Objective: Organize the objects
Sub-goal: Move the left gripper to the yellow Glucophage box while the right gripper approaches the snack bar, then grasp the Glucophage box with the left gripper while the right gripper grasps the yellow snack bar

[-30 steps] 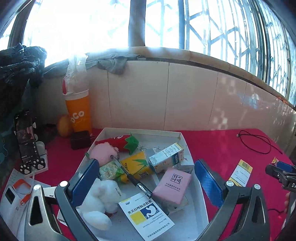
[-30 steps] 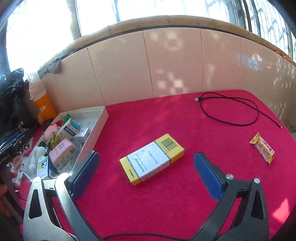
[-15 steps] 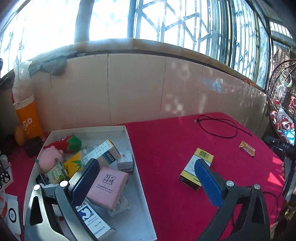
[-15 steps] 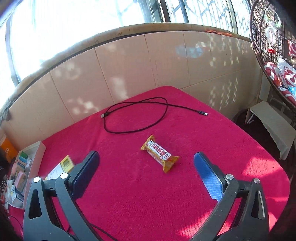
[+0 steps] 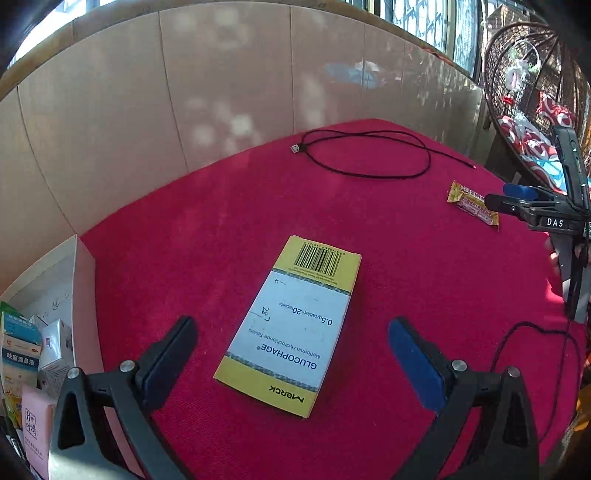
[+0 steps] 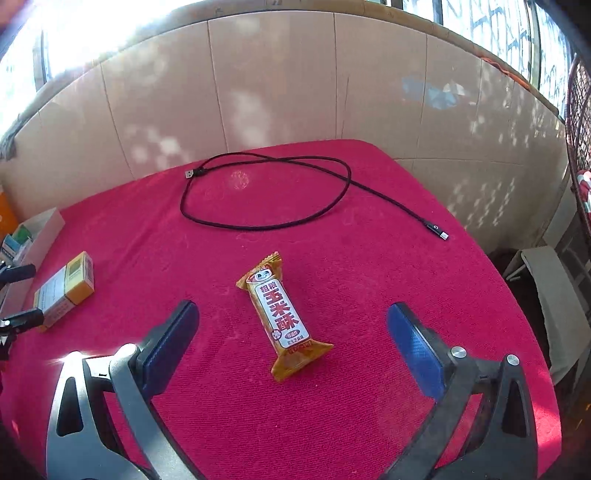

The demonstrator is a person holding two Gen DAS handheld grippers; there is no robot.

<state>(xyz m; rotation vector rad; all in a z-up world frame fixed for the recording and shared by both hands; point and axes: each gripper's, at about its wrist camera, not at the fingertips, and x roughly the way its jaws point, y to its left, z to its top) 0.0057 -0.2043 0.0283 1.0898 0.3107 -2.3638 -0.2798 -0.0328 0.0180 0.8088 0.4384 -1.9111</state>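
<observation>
Two grippers, both spread wide: left gripper [image 5: 291, 349] now straddles the Glucophage box [image 5: 290, 326] beside the white tray [image 5: 83, 295]; right gripper [image 6: 291, 341] has closed in on the corn snack bar [image 6: 282, 314] mid-cloth, nothing gripped.

Home balcony: barred windows [image 6: 480, 22], tiled wall [image 6: 277, 81], wicker chair [image 5: 528, 92]

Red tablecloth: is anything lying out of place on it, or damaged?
Three things lie loose on the cloth outside the white box: the yellow Glucophage box, flat and askew between the open left tongs; the snack bar, between the open right tongs; and the black cable, loosely looped. Nothing looks damaged or spilled.
</observation>
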